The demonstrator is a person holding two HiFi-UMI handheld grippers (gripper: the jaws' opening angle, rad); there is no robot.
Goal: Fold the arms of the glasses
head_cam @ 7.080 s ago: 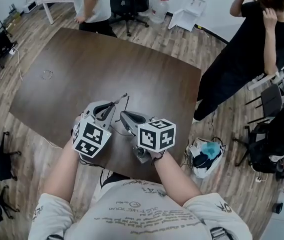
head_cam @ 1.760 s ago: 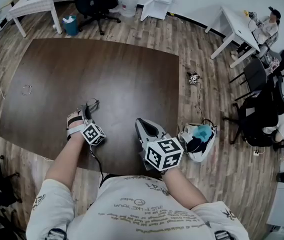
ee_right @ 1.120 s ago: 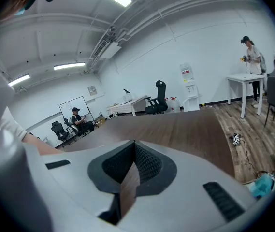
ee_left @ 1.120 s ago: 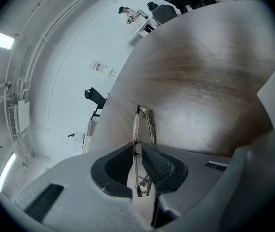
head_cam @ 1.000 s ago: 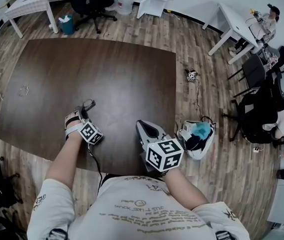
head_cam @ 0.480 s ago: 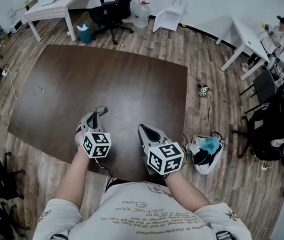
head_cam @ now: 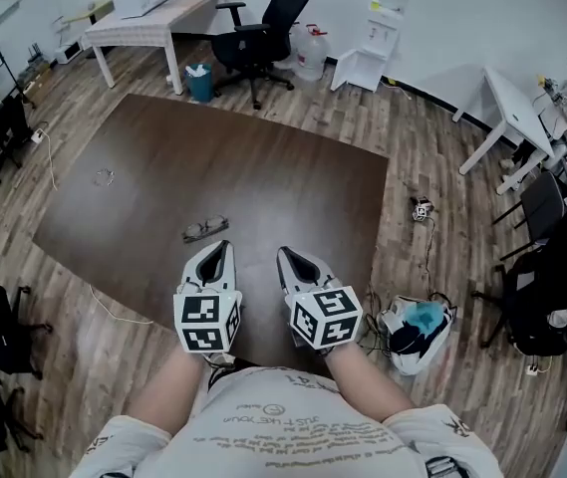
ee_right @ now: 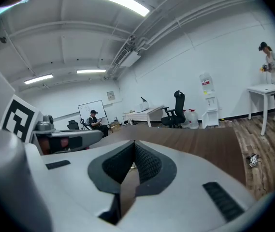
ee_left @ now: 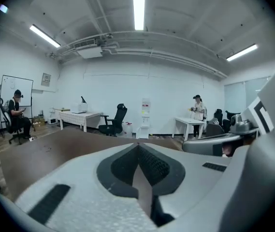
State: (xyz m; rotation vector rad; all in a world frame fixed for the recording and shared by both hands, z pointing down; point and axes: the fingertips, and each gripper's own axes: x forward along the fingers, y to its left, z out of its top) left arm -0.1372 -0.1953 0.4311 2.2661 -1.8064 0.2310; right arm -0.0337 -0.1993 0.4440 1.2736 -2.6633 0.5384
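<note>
So the glasses (head_cam: 205, 229) are found lying on the dark brown table (head_cam: 283, 167), a bit left of centre in the head view. They sit just above the tip of the left gripper (head_cam: 218, 249) and nothing is touching them. From up there they look pretty compact, so the arms are probably folded in already. They're too small in the frame for that to be called for sure, though.

Both grippers are held side by side over the near table edge, lower centre of the frame. In the left gripper view the jaws are seen pressed together with nothing between them. Same story for the right gripper (head_cam: 285, 257) in its own view: jaws closed, nothing held.

If one arm turns out to be sticking out, the jaws would have to be opened first, since nothing can be picked up with them closed like this. The frame is best pinned lightly at the bridge or a hinge corner by one gripper. The loose arm can then be nudged inward near its tip by the other, along the way the hinge swings. The lenses shouldn't be squeezed. A light frame is likely to skate on that smooth tabletop, so the pinning part shouldn't be skipped.

A small wiry thing (head_cam: 103, 177) is also seen on the table toward the left of the frame, well apart from the glasses. It can be ignored.
</note>
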